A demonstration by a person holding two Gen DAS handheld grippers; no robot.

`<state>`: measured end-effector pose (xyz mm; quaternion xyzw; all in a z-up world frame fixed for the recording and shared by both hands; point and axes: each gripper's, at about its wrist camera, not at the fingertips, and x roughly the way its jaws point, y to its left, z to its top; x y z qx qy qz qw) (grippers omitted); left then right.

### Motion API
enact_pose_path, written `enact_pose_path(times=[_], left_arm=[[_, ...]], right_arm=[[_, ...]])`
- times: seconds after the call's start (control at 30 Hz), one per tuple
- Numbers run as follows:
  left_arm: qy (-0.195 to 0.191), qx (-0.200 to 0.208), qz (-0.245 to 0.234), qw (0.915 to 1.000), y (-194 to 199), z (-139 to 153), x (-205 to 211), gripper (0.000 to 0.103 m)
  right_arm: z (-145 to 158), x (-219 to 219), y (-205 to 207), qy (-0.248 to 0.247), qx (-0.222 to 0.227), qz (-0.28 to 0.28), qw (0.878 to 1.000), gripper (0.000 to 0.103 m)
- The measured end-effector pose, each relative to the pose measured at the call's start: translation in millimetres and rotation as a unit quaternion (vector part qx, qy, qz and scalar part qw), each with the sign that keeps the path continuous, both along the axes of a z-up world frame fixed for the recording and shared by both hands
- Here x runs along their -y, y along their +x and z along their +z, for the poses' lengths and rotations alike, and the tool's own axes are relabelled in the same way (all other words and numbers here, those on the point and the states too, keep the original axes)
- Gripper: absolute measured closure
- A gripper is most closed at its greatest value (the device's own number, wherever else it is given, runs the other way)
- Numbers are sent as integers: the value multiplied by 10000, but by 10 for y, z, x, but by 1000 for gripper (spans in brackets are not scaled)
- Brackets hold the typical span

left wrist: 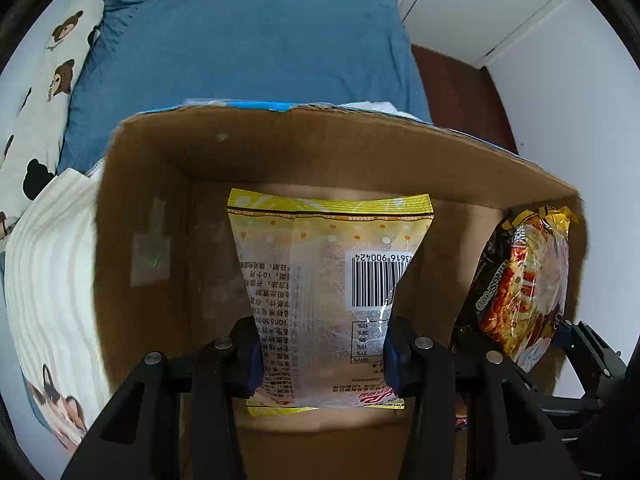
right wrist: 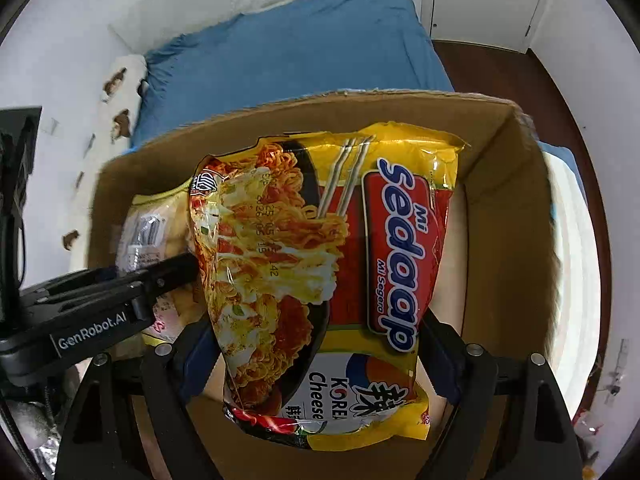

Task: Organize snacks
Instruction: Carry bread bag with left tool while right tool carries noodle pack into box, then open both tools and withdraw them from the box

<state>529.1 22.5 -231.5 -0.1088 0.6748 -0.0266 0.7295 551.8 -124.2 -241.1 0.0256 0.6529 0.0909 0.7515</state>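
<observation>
Clear yellow-edged snack pack (left wrist: 328, 300), barcode side up, pinched in left claw (left wrist: 322, 364) above open cardboard box (left wrist: 168, 168). Yellow-red Sedaap noodle pack (right wrist: 320, 280), glossy, clamped in right claw (right wrist: 320, 364) over same box. Blue bed (left wrist: 248, 40) beyond box.

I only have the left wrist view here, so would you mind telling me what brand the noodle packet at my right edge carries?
Observer: The noodle packet reads Mi Sedaap, Korean cheese flavour.
Operator: Thank you. Is the right gripper actually holding it?
Observer: Yes, the right gripper clamps its lower half from both sides.
Operator: Is there anything under it in the box?
Observer: The cardboard box floor looks bare below it; only the clear yellow packet in the left gripper hangs alongside.
</observation>
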Motion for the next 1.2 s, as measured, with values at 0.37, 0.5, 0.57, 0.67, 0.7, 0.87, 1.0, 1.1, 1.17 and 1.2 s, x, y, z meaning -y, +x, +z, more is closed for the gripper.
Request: enact_pose_path(times=[0.37, 0.5, 0.57, 0.67, 0.7, 0.87, 1.0, 1.1, 1.17, 1.2], left_arm=[[76, -405, -149, 9990, 113, -214, 66, 59], [-47, -255, -98, 9996, 89, -126, 21, 2], [-75, -142, -108, 9998, 37, -53, 21, 0], [-76, -59, -128, 9999, 15, 32, 6, 0], [-102, -47, -117, 9999, -35, 68, 30, 0], [86, 224, -134, 9996, -302, 249, 30, 0], [289, 628, -17, 9976, -481, 437, -22, 0], [439, 943, -5, 9946, -713, 619, -90, 0], [548, 1094, -13, 9925, -797, 695, -93, 0], [581, 1177, -10, 9913, -860, 748, -101, 0]], right_arm=[[-435, -28, 350, -160, -452, 138, 9988, 14], [-352, -74, 405, -269, -335, 213, 9988, 3], [-327, -69, 420, -301, -346, 247, 9986, 3], [-283, -30, 390, -326, -306, 226, 9987, 3], [-274, -29, 361, -319, -295, 202, 9989, 3], [-107, 31, 263, -266, -156, 31, 9995, 3], [50, 64, 54, -224, 88, -152, 9996, 3], [159, 95, -134, -283, 317, -199, 9989, 3], [264, 135, -296, -275, 452, -253, 9983, 3], [321, 137, -395, -276, 537, -276, 9978, 3]])
